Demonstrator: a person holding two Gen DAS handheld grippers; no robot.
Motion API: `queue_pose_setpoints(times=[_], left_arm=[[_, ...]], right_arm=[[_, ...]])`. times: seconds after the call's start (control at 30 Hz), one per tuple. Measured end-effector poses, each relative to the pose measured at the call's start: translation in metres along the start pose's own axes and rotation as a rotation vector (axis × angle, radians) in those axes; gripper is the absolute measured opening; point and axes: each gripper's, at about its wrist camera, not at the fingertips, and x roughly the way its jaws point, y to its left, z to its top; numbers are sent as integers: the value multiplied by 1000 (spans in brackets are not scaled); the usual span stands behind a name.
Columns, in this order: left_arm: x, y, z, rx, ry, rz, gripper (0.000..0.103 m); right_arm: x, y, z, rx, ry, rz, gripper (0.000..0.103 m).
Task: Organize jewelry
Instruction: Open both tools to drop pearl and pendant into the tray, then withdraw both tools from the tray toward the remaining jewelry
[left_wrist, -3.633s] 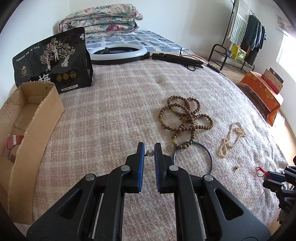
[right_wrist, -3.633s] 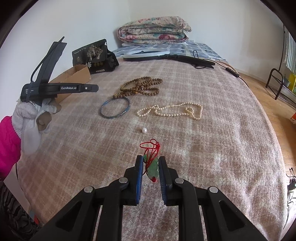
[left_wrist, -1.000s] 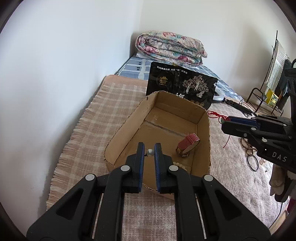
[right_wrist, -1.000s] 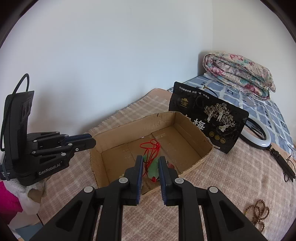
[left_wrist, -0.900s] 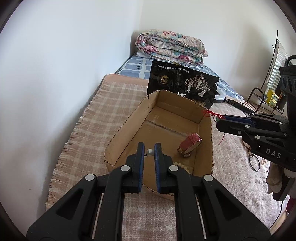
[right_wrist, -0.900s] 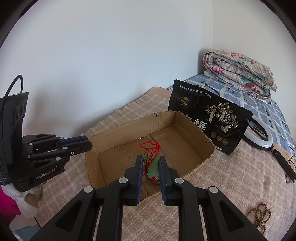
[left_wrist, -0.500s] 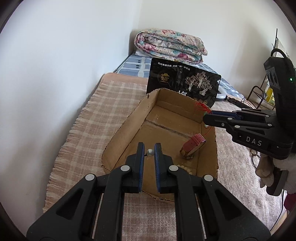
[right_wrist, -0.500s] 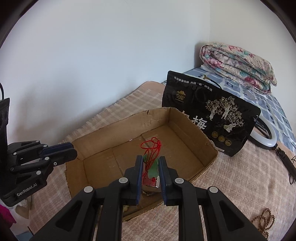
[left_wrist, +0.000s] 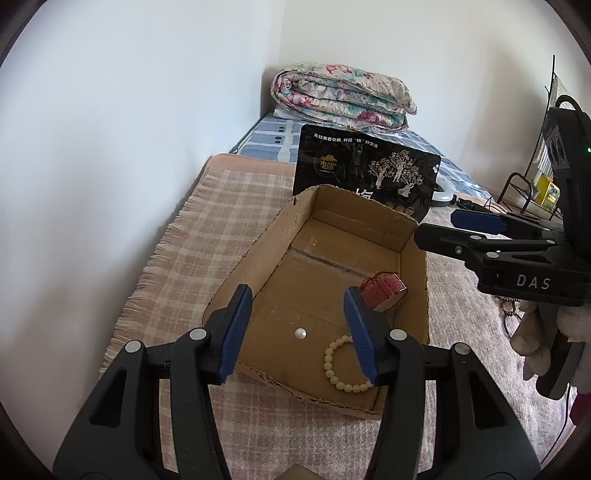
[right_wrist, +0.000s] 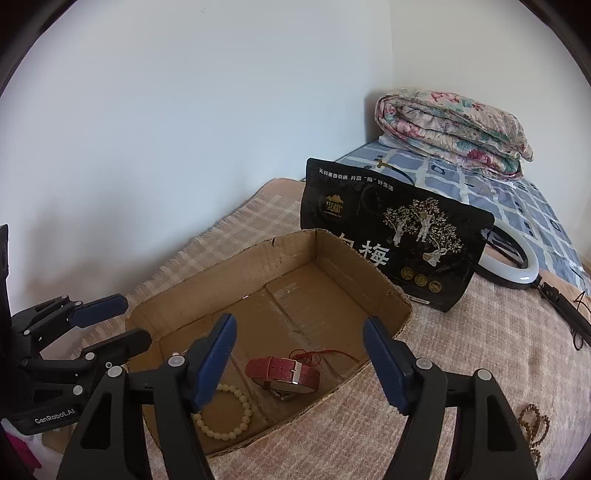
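Observation:
An open cardboard box (left_wrist: 243, 258) (right_wrist: 221, 269) sits on the plaid bed cover. Inside it lie a loose pearl (left_wrist: 300, 333), a cream bead bracelet (left_wrist: 341, 365) (right_wrist: 225, 411), a red watch (left_wrist: 384, 290) (right_wrist: 282, 373) and a red cord (right_wrist: 321, 354). My left gripper (left_wrist: 299, 332) is open and empty over the box's near end. It shows in the right wrist view too (right_wrist: 110, 325). My right gripper (right_wrist: 299, 358) is open and empty above the watch. In the left wrist view it reaches over the box's right wall (left_wrist: 458, 229).
A black printed bag (left_wrist: 369, 177) (right_wrist: 399, 240) stands behind the box. A folded floral quilt (left_wrist: 343, 96) (right_wrist: 450, 129) lies at the bed's head. A ring light (right_wrist: 513, 266) and brown beads (right_wrist: 532, 421) lie to the right. The wall runs along the left.
Both grippers have opened. The pearl dropped from the left one onto the box floor. The red cord pendant dropped from the right one beside the watch.

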Motion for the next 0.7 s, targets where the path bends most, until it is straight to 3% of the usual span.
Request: queue_pose_setpoints(times=[0.2,0.7], left_arm=[[-10,-9,0,11,-3,4,56],[-43,-49,-2,66,-24,-27,56]], right_arm=[[-21,-8,0,16,-22,-17,88],[-83,-35,-28,47,-54,-65,93]])
